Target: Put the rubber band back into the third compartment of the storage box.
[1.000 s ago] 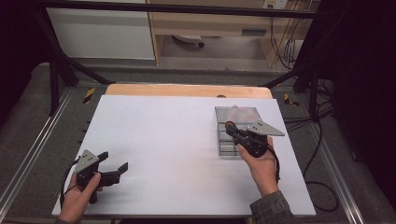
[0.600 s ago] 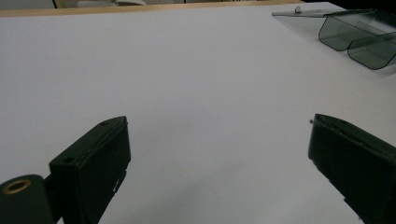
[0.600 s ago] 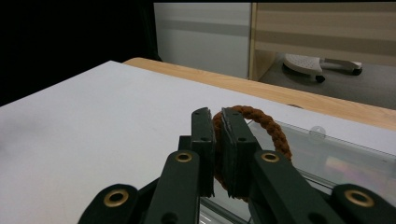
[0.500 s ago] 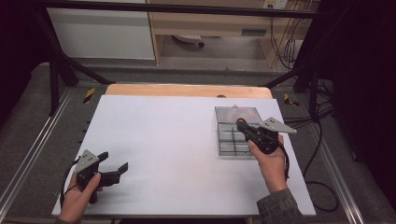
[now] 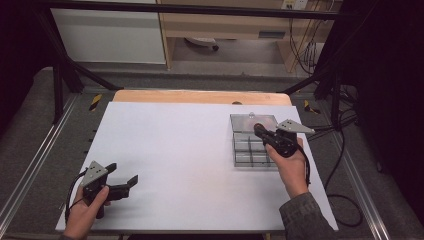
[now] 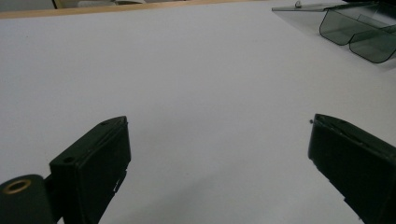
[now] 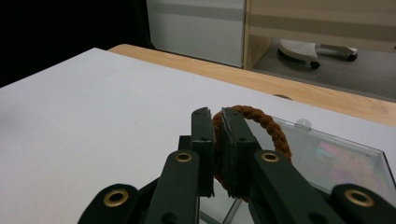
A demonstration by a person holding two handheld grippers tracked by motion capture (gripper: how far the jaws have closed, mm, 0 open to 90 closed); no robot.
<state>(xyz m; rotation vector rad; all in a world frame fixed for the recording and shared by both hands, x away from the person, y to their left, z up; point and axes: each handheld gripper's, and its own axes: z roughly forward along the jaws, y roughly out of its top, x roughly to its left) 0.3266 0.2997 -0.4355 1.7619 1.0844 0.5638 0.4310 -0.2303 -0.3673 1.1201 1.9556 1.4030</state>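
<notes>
My right gripper (image 5: 258, 129) hovers over a clear plastic compartment box (image 5: 248, 155) at the table's right side, whose lid (image 5: 253, 122) lies open toward the back. In the right gripper view its jaws (image 7: 215, 115) are shut on a brown braided ring (image 7: 268, 127), which stands up behind them above the clear lid (image 7: 327, 156). My left gripper (image 5: 122, 174) rests at the near left corner of the white table top (image 5: 175, 145), held by a hand. It is open (image 6: 219, 122) with only bare table between the jaws. The box (image 6: 356, 33) appears far off in that view.
A wooden strip (image 5: 200, 97) runs along the table's back edge. Metal frame rails (image 5: 30, 170) flank the table, and cables (image 5: 345, 150) hang off its right side. A cabinet and shelf stand behind.
The right hand has carried the brown ring a little to the right and toward the back over the box. The left hand has stayed put.
</notes>
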